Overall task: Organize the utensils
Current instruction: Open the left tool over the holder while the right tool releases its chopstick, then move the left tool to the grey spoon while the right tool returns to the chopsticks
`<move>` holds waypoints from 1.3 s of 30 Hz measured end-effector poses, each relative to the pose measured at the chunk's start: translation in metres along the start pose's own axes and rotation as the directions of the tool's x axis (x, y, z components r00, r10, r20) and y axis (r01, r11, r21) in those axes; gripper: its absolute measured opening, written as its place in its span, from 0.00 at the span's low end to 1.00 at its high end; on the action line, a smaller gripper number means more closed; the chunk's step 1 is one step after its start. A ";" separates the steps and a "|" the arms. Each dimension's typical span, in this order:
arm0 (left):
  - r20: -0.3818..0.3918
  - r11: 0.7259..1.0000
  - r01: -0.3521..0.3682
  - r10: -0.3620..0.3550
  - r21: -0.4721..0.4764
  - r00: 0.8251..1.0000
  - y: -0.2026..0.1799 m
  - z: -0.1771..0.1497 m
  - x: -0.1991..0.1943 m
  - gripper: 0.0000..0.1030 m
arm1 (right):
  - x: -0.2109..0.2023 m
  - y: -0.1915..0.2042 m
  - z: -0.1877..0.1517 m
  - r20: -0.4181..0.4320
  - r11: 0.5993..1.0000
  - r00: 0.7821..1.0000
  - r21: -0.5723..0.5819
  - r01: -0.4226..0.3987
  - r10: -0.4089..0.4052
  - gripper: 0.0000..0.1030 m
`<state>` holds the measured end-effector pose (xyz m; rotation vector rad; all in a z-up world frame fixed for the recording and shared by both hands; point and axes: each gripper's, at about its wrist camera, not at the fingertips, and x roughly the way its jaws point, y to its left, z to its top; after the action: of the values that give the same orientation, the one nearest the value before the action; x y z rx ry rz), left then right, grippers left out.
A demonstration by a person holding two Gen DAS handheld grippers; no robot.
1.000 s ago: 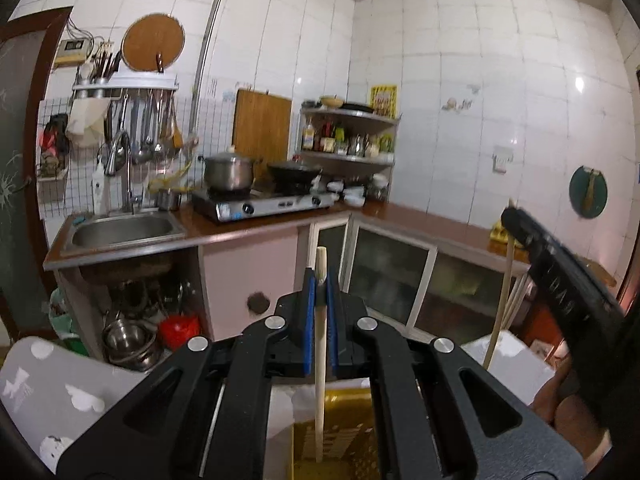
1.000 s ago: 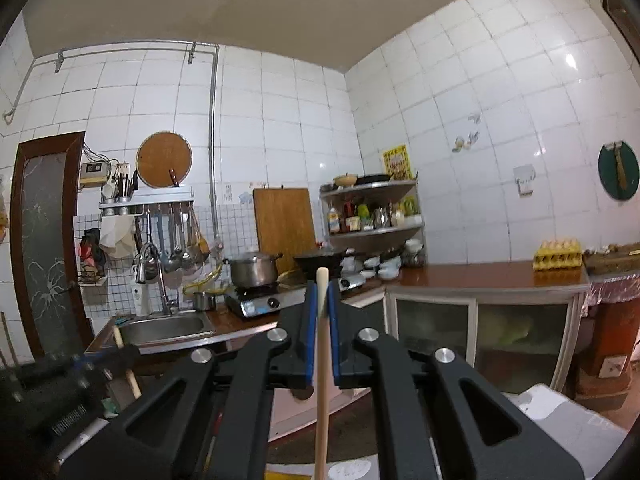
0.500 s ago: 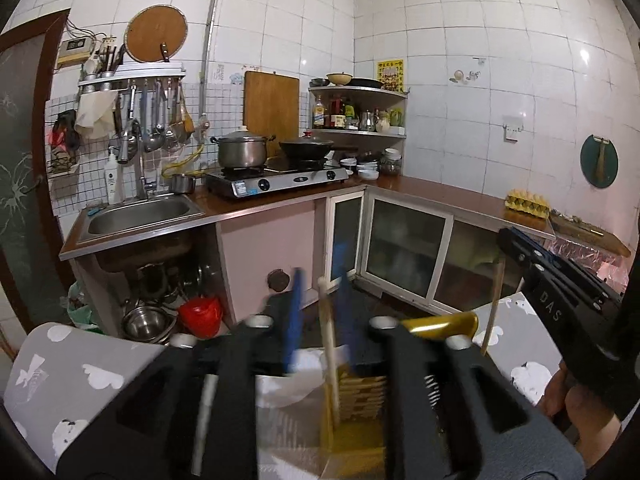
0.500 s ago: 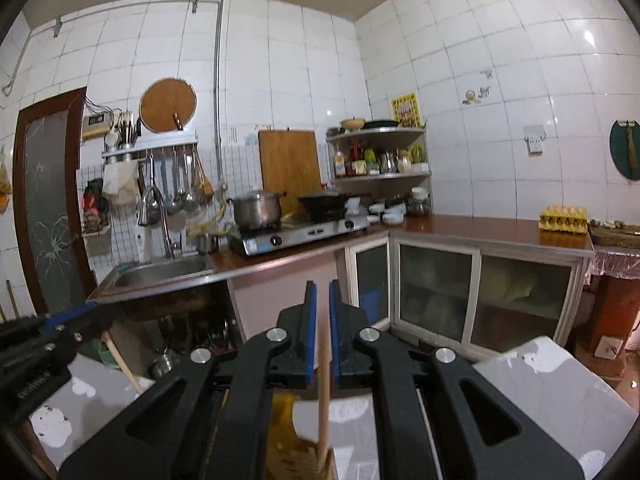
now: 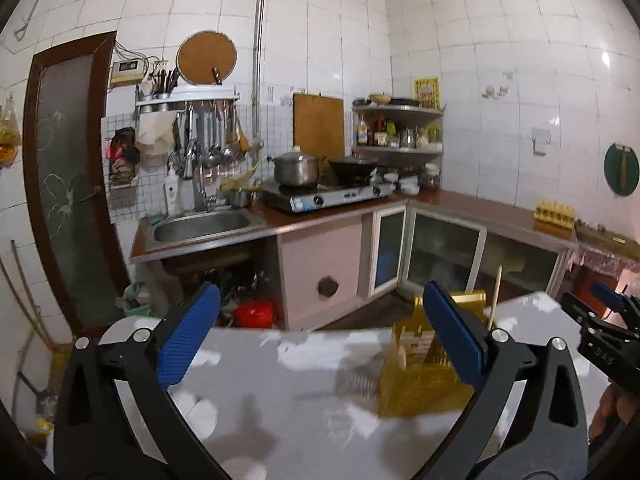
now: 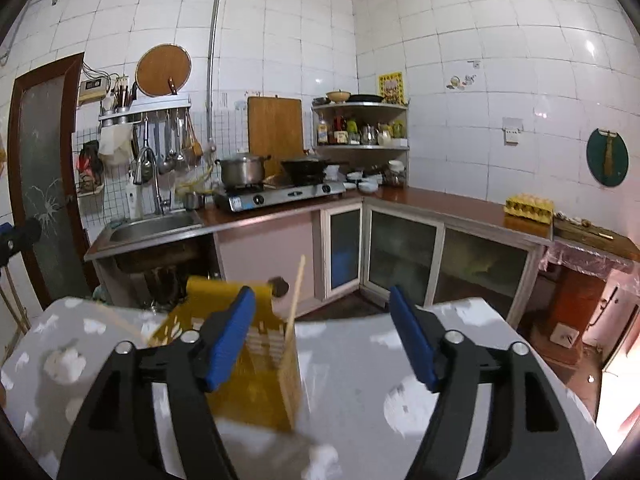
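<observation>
Chopsticks released: clamped a second ago between each gripper's pads, now standing in yellow basket (image 6: 256, 384). Left gripper (image 5: 320, 336) jaws just swung wide, nothing between them; basket behind right pad, one chopstick (image 5: 494, 296) poking up past it. Right gripper (image 6: 322, 332) jaws likewise just parted, empty; basket behind left pad, chopstick (image 6: 296, 294) leaning inside. Beneath both, grey table (image 6: 360, 392) with white patches. Beyond, brown counter (image 6: 440, 200), sink (image 5: 202, 226), stove (image 5: 332, 196), white tiled walls.
</observation>
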<state>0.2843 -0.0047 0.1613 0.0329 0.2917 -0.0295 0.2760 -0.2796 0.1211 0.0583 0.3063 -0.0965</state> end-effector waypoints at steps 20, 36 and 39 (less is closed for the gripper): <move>-0.430 1.000 -0.024 0.029 0.017 0.902 0.002 -0.151 0.018 0.95 | -0.003 -0.025 -0.136 -0.395 0.983 0.913 0.104 0.153 -0.101 0.86; -0.617 0.998 0.057 -0.054 -0.015 0.785 -0.020 -0.209 0.047 0.95 | 0.015 -0.012 -0.175 -0.546 0.984 0.833 0.088 0.157 -0.084 0.56; -0.622 0.997 0.069 -0.066 -0.020 0.780 -0.024 -0.211 0.049 0.94 | 0.016 -0.007 -0.176 -0.549 0.985 0.832 0.081 0.151 -0.082 0.52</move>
<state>0.2699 -0.0221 -0.0559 0.0359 0.9647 -0.0922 0.2382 -0.2755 -0.0519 0.1898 0.8792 -0.2217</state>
